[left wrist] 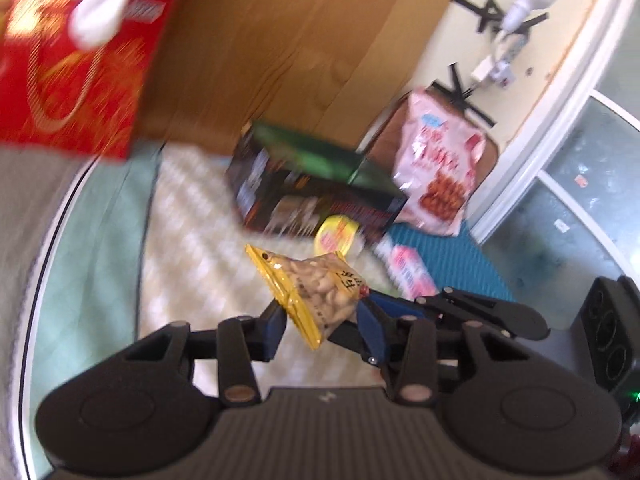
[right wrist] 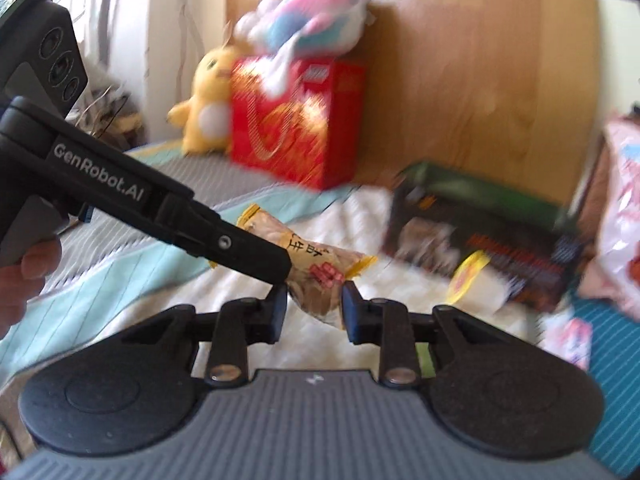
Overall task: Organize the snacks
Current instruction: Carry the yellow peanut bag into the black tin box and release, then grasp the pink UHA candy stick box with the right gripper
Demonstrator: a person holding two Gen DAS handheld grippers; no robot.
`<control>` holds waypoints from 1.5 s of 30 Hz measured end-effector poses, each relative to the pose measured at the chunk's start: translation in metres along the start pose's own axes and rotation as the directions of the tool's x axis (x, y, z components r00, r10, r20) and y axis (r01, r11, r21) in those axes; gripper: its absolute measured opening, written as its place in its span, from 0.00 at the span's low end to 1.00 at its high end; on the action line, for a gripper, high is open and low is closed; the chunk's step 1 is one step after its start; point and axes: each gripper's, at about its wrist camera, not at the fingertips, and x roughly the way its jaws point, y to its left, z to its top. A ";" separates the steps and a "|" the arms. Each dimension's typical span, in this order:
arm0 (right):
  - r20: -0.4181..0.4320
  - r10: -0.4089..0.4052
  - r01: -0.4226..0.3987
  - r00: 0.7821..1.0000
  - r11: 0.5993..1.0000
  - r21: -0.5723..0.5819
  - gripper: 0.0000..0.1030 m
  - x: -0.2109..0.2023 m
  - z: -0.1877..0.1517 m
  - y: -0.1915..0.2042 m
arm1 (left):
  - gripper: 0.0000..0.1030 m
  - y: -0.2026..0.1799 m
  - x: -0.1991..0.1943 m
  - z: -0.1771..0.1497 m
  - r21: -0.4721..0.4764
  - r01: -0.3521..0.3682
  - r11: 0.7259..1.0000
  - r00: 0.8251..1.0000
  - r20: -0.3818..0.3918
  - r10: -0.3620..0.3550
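the left gripper [left wrist: 320, 322] pinches the peanut bag [left wrist: 316, 292]; the right gripper [right wrist: 314, 308] is half open around its end. close fully before the left lets go.

Two close wrist views, shared nut packet [left wrist: 320, 292]

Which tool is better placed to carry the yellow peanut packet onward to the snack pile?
Left. The left tool appears already shut on the peanut packet, held above the bedding; the right tool has its pads only flanking the packet's end.
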 end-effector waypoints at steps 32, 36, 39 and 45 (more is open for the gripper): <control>-0.016 -0.316 0.291 0.949 0.851 0.437 0.54 -0.041 -0.022 -0.186 | 0.65 -0.029 0.103 0.065 0.066 0.089 0.994 0.996 0.010 -0.089; -0.082 -0.254 0.263 0.964 0.857 0.443 0.55 -0.040 -0.045 -0.164 | 0.65 -0.025 0.097 0.032 0.052 0.086 0.995 0.994 -0.064 -0.083; -0.134 -0.204 0.241 0.970 0.877 0.415 0.55 -0.027 -0.054 -0.143 | 0.65 -0.021 0.093 0.011 0.033 0.070 0.997 0.992 -0.107 -0.066; -0.204 -0.198 0.264 0.959 0.888 0.376 0.32 -0.016 -0.061 -0.131 | 0.65 -0.018 0.078 -0.015 -0.002 0.059 0.998 0.989 -0.135 -0.059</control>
